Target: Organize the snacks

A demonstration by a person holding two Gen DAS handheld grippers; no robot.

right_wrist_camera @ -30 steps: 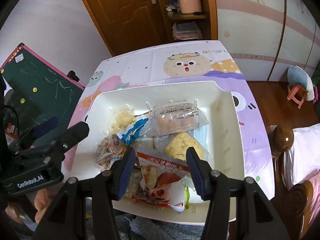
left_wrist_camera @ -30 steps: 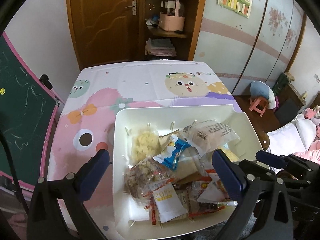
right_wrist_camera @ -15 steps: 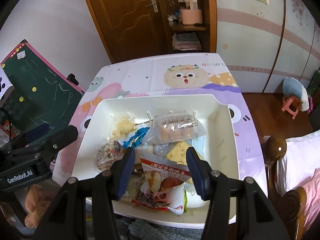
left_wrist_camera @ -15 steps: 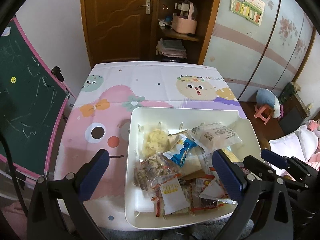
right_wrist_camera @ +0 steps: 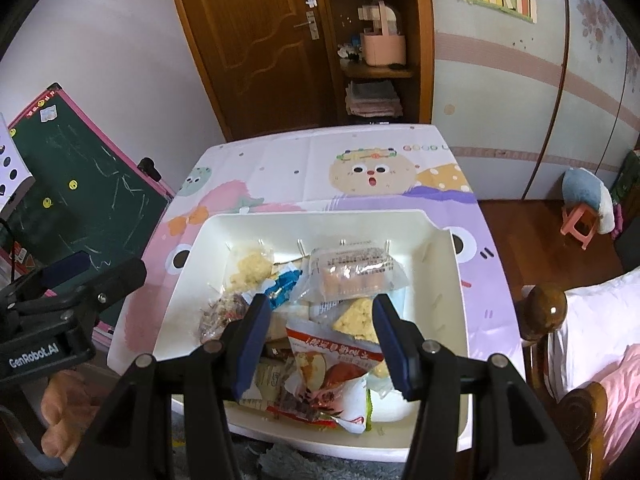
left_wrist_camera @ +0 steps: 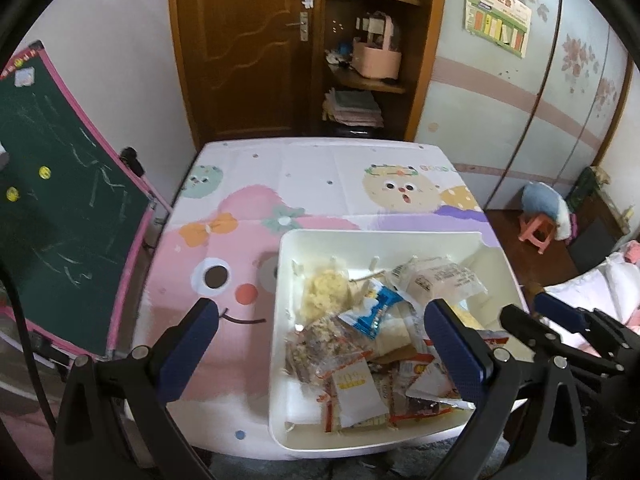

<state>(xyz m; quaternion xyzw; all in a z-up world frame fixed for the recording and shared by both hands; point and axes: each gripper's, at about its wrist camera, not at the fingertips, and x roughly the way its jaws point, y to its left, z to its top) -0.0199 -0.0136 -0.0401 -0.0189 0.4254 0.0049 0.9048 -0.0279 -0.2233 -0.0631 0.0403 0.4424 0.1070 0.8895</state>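
Observation:
A white bin (left_wrist_camera: 280,264) (right_wrist_camera: 448,280) stands on the near part of the table, full of several wrapped snacks. Among them are a clear pack of cakes (right_wrist_camera: 352,272) (left_wrist_camera: 440,280), a blue-and-white wrapper (left_wrist_camera: 374,308) (right_wrist_camera: 282,286), a yellow crumbly pack (left_wrist_camera: 324,292) (right_wrist_camera: 250,268) and a red-and-white packet (right_wrist_camera: 332,368). My left gripper (left_wrist_camera: 320,344) is open and empty, held above the bin's left wall. My right gripper (right_wrist_camera: 318,340) is open and empty above the red-and-white packet. Each gripper also shows in the other's view: the right (left_wrist_camera: 560,320) and the left (right_wrist_camera: 76,280).
The table wears a pink and purple cartoon cloth (left_wrist_camera: 320,176) (right_wrist_camera: 320,160). A green chalkboard (left_wrist_camera: 60,200) (right_wrist_camera: 88,196) leans at the left. A wooden door and shelf (left_wrist_camera: 360,60) stand behind. A bed with a wooden post (right_wrist_camera: 548,304) is at the right.
Both grippers have pulled back and up from the bin, so more of the table and room shows. Both stay open. The snacks have not moved.

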